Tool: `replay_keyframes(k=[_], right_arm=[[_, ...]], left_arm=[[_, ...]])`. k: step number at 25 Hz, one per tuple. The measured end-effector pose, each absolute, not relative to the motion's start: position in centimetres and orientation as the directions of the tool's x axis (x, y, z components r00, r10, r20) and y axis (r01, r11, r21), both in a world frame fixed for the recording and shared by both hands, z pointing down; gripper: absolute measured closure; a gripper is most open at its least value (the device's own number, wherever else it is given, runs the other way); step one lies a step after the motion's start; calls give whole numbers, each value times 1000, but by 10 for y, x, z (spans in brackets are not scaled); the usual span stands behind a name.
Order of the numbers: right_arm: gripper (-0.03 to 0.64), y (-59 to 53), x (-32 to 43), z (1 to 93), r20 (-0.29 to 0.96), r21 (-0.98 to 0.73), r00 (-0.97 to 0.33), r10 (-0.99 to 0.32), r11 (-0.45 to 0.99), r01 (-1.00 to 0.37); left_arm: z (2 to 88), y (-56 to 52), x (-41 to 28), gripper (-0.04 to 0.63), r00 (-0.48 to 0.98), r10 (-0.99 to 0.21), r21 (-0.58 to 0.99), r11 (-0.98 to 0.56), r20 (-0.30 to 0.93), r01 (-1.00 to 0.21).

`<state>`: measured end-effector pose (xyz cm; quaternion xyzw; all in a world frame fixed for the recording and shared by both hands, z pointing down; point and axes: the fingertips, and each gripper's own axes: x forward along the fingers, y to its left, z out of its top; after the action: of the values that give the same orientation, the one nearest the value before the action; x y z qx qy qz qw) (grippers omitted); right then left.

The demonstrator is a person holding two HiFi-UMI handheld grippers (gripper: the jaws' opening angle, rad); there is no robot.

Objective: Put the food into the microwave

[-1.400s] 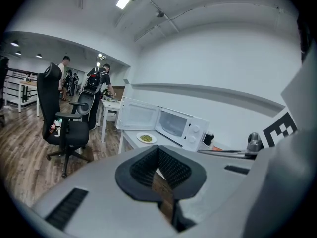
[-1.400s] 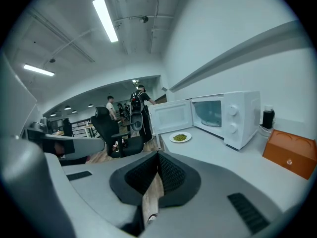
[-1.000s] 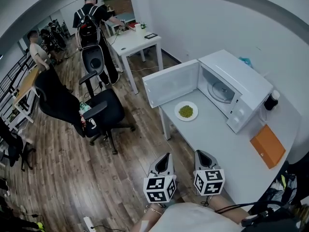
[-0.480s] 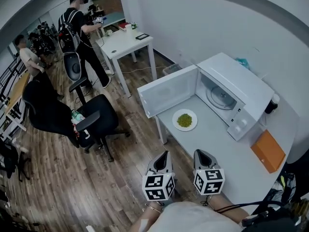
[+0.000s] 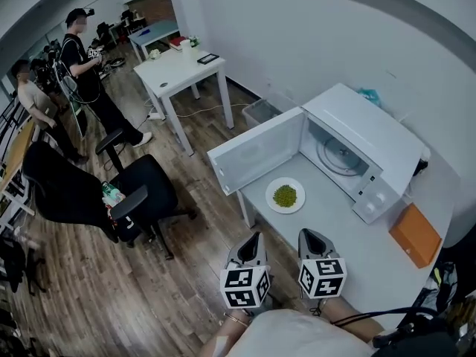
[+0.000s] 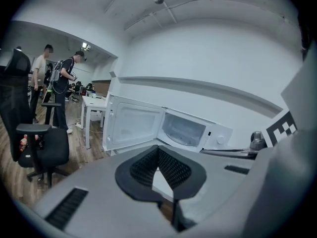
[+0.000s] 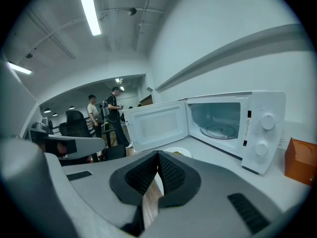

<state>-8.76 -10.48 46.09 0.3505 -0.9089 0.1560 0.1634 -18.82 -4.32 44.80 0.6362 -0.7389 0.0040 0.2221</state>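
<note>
**A:** Where's the food (image 5: 285, 195)?

**B:** It's a green heap in the middle of the plate (image 5: 274, 204), near the table's (image 5: 349, 236) far corner. The plate lies just in front of the microwave (image 5: 368, 136), beside its open door (image 5: 256, 152).

**A:** And the grippers?

**B:** Both are close to the person's body, well apart from the plate. The left gripper (image 5: 253, 238) hangs just off the table's near edge, over the floor (image 5: 186, 274). The right gripper (image 5: 307, 234) is above that edge. On each one the jaws are pressed together with nothing between them.

**A:** So the reach hasn't begun. How would you do it?

**B:** I'd spread one gripper's jaws first and come in low along the table. Then take the plate by its near rim, one pad above and one below. Keep it level, because the food looks loose and could roll off. The door stands wide, so the way in looks free. Slide the plate onto the turntable (image 5: 340, 157) rather than dropping it. Also steer clear of the box (image 5: 415, 234) by the table's right edge.
</note>
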Motion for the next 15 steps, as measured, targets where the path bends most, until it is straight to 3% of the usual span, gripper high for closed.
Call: replay_keyframes(k=[15], right_arm=[[600,-160,-129,461,391,-187,-638,-663,622,-760]], left_arm=[[450,-109,-235,592,4,-941,255,87,337,-963]])
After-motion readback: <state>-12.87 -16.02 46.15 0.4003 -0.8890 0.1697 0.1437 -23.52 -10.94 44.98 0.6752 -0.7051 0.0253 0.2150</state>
